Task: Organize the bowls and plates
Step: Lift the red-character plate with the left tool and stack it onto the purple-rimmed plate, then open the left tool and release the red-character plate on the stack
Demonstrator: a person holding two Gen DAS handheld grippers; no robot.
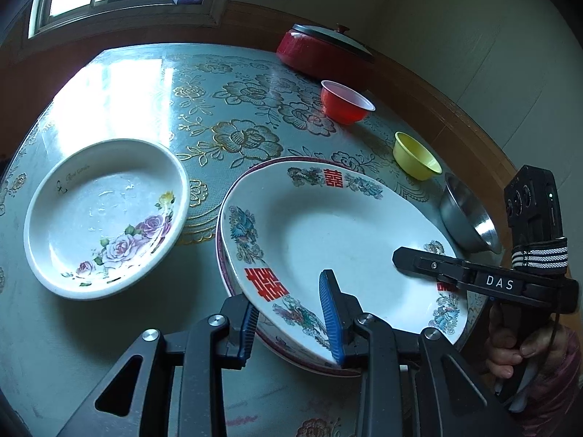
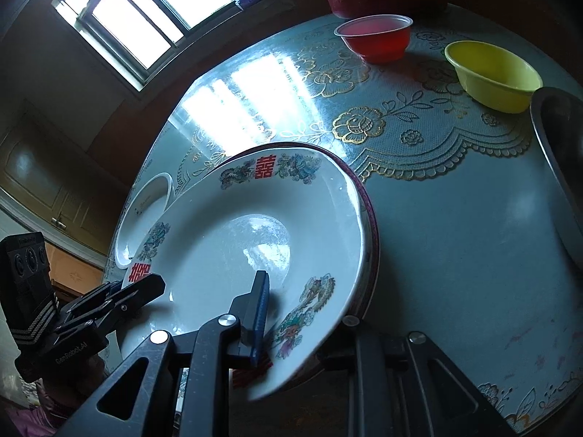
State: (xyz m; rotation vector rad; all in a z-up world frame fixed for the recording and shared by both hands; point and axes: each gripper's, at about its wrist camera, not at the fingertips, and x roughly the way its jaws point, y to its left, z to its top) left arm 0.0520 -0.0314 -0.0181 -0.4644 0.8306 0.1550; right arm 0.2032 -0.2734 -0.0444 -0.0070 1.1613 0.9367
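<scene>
Here my left gripper (image 1: 291, 313) and right gripper (image 2: 291, 324) both pinch opposite rims of the dragon plate (image 1: 328, 233), tilted above a purple-rimmed plate (image 2: 370, 225); the rose plate (image 1: 105, 215) lies left of them.

left tongs (image 1: 291, 320), right tongs (image 2: 302, 324), both clamped
</scene>
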